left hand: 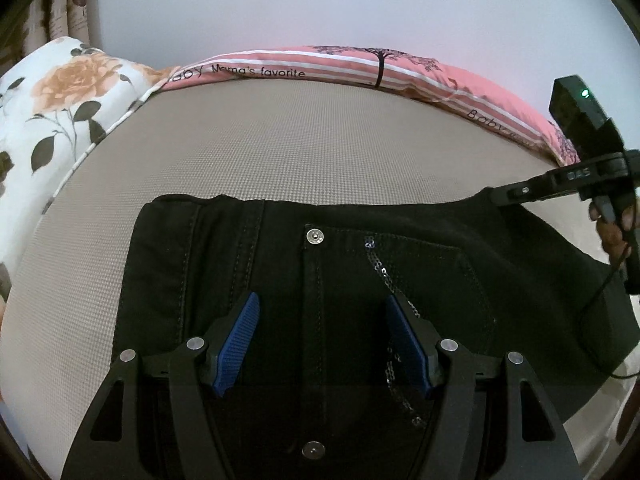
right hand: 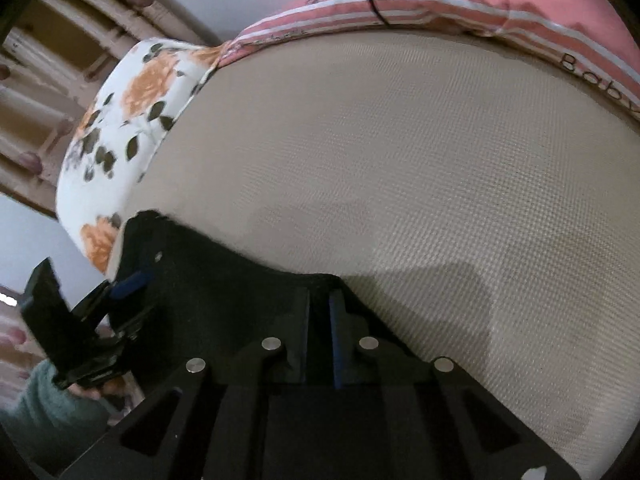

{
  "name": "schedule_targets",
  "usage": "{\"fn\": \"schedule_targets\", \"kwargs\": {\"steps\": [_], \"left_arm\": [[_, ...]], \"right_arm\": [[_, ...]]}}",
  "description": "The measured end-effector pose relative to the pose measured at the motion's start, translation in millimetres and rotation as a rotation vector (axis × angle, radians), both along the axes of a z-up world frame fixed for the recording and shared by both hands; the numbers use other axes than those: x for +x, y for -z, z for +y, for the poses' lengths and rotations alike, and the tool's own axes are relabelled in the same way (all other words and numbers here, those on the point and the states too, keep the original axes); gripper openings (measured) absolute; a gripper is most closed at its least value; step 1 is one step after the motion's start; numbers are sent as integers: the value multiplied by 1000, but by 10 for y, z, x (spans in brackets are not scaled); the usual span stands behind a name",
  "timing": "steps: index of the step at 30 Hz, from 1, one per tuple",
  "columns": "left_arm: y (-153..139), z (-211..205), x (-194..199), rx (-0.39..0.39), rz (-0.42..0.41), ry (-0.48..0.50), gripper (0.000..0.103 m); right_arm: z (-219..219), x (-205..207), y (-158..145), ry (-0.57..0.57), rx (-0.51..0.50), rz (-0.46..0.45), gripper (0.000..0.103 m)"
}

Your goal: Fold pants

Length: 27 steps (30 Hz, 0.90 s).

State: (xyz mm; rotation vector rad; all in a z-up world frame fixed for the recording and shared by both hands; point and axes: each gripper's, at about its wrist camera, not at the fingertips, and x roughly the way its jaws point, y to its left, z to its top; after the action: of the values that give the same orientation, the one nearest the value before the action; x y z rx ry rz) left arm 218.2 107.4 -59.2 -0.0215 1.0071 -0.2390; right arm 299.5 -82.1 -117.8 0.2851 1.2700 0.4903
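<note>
Your left gripper (left hand: 320, 340) hangs right over the black pants (left hand: 360, 280), blue pads (left hand: 240, 340) spread wide apart with nothing between them, and beneath that gap runs the fly seam of the pants. A silver snap button (left hand: 315, 236) sits at the waistband just ahead of your fingertips, and a strip of sequins (left hand: 380, 268) curves down along the pocket to the right of it. The pants lie flat on the beige textured mattress (left hand: 280, 152), waistband facing away from you, the fabric reaching out toward the right edge of the left wrist view.

Over there your right gripper (left hand: 516, 192) comes in from the side, its tip at the far right corner of the pants; a green light glows on its black housing. From the right wrist view, that gripper (right hand: 319, 320) has its fingers pressed close together with black cloth of the pants (right hand: 224, 280) pinched in the narrow slot between them. That frame is blurred, so the fabric edge is soft. Your left gripper (right hand: 128, 284) shows at the lower left of that view, over the pants.

A floral pillow (left hand: 60, 92) rests at the left end of the mattress, and a pink striped pillow (left hand: 340, 66) printed with a tree and lettering lies along the far edge against the pale wall
</note>
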Motion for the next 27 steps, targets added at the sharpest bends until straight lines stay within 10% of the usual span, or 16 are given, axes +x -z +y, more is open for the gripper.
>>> {"fn": "schedule_targets", "kwargs": {"steps": [6, 13, 22, 27], "left_arm": [[-25, -50, 7, 36, 7, -5, 66], [-419, -465, -98, 109, -123, 103, 67], [-263, -1546, 97, -12, -51, 394, 67], [-58, -1883, 345, -50, 20, 392, 67]], "right_arm": [[39, 54, 153, 25, -33, 22, 12], [-269, -257, -376, 94, -74, -54, 23], [-977, -1209, -396, 238, -212, -17, 28], [-1149, -1437, -145, 316, -226, 16, 28]]}}
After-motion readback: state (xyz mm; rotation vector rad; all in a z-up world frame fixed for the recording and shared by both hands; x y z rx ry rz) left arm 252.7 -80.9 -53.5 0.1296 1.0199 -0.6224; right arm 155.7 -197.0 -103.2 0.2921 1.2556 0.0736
